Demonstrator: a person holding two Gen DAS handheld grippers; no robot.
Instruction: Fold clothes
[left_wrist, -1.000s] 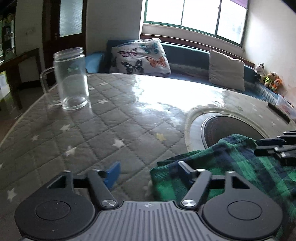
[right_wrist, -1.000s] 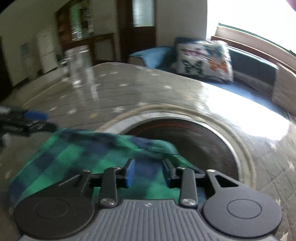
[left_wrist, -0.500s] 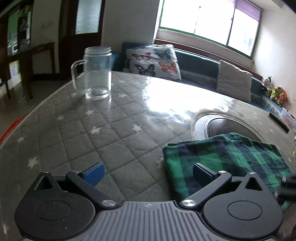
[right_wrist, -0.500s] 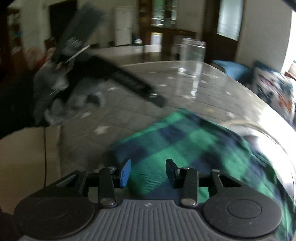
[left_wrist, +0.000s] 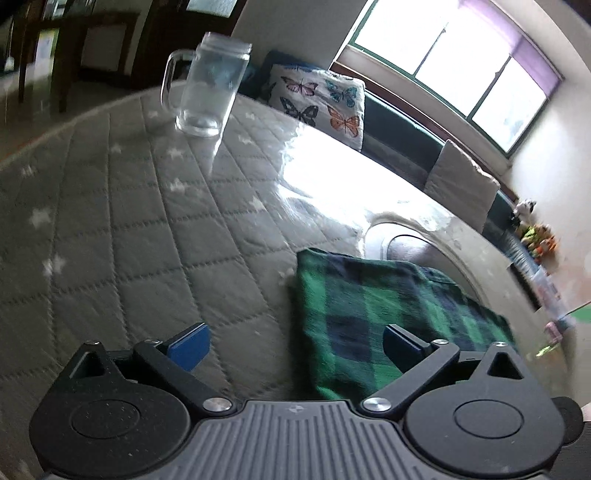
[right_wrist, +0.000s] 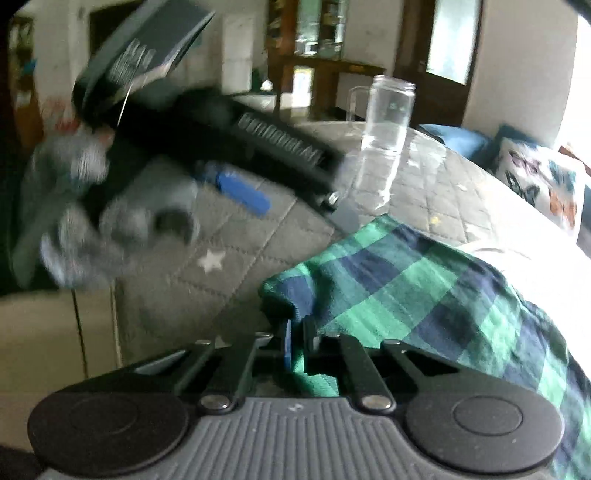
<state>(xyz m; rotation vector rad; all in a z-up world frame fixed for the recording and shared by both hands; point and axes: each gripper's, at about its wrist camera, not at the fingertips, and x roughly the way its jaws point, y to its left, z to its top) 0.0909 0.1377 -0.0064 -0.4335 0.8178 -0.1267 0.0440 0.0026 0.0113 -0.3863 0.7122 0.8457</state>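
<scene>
right claw (right_wrist: 297, 345) pinched tight on a fold of the green-and-navy plaid cloth (right_wrist: 424, 295), blue pads nearly together with the fabric bunched up between them at its near corner. left claw (left_wrist: 295, 341) spread wide, jaws easing inward a touch, nothing gripped: one blue pad (left_wrist: 188, 350) over bare quilt, the other over the near edge of the plaid cloth (left_wrist: 369, 310), neither pressing on it.

cloth folded into a flat packet, lying on the desk (left_wrist: 129, 229), which wears a grey quilted cover with white stars under a glossy clear sheet. far side of the cloth draped partly over a round recessed ring (left_wrist: 413, 243) set into the desk top.

seen from the right wrist, left claw (right_wrist: 258, 177) blurred, hanging above the quilt to the left of the cloth, carried by a hand in a grey glove (right_wrist: 92, 221).

farther off, a clear glass mug (left_wrist: 210, 85) with a handle, upright on the desk, well apart from the cloth; same mug (right_wrist: 384, 140) beyond the cloth in the right view. strong window glare across the middle of the desk.

behind the desk, a dark teal bench seat with a butterfly-print cushion (left_wrist: 317, 99) and a plain beige cushion (left_wrist: 461, 184). small plush toys (left_wrist: 532, 232) farther along at the right. bright window (left_wrist: 461, 62) above, dark wooden furniture (right_wrist: 314, 74) at the back of the room.
</scene>
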